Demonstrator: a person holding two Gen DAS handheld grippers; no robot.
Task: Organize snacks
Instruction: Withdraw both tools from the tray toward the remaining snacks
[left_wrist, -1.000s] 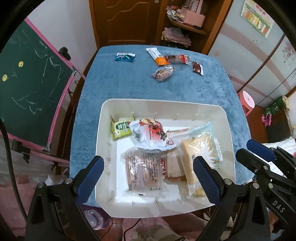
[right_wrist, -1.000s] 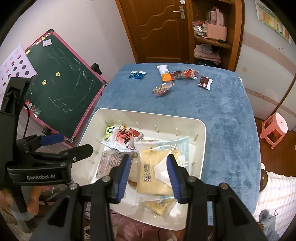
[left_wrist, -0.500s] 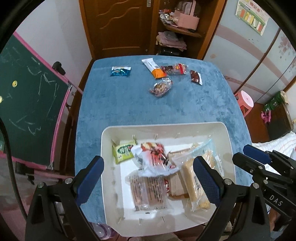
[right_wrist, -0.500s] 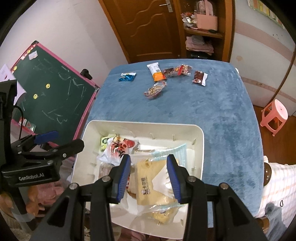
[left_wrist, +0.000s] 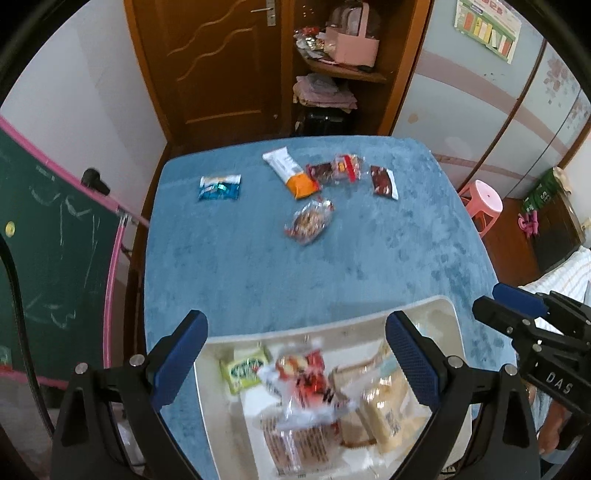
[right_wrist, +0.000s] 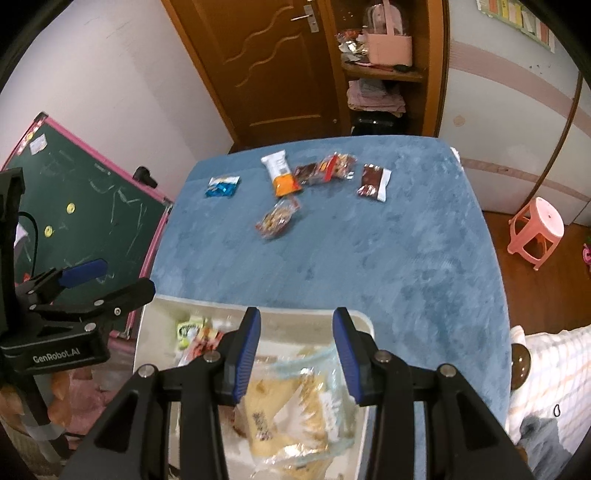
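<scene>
A: Entry. Both grippers are hovering over the near edge of the counter (left_wrist: 258, 266), which is wearing a blue plush cover. Left gripper (left_wrist: 295, 354) is standing wide apart, nothing between its blue pads. Right gripper (right_wrist: 295, 350) is standing partly apart, also holding nothing.

B: Confirming. Where is the white rectangular plastic bin (left_wrist: 448, 314) sitting?

A: At the near edge of the counter, below both grippers. Its contents are blurring in the left wrist view, but several wrapped snacks are lying inside: a small green packet (left_wrist: 245, 369) at the far left of the bin, a clear bag with red printing (left_wrist: 303, 380) beside it, a clear-wrapped brown biscuit pack (left_wrist: 295, 443) nearer, and a pale yellow cracker bag (right_wrist: 288, 410) on the right.

B: And the loose items?

A: They are lying at the far end of the counter, well apart from the bin. A small blue foil sachet (left_wrist: 219, 187) is lying far left, alone. A white and orange wrapped bar (left_wrist: 291, 173) is lying to its right, touching a clear packet with red and dark contents (left_wrist: 338, 170). A dark red sachet with a white end (left_wrist: 384, 181) is lying farthest right. A clear packet of mixed nuts (left_wrist: 308, 221) is lying slightly nearer than the rest.

B: Surroundings?

A: A green chalkboard with a pink frame (right_wrist: 92, 206) is standing on the left, a pink plastic stool (right_wrist: 537, 229) on the right floor.
</scene>
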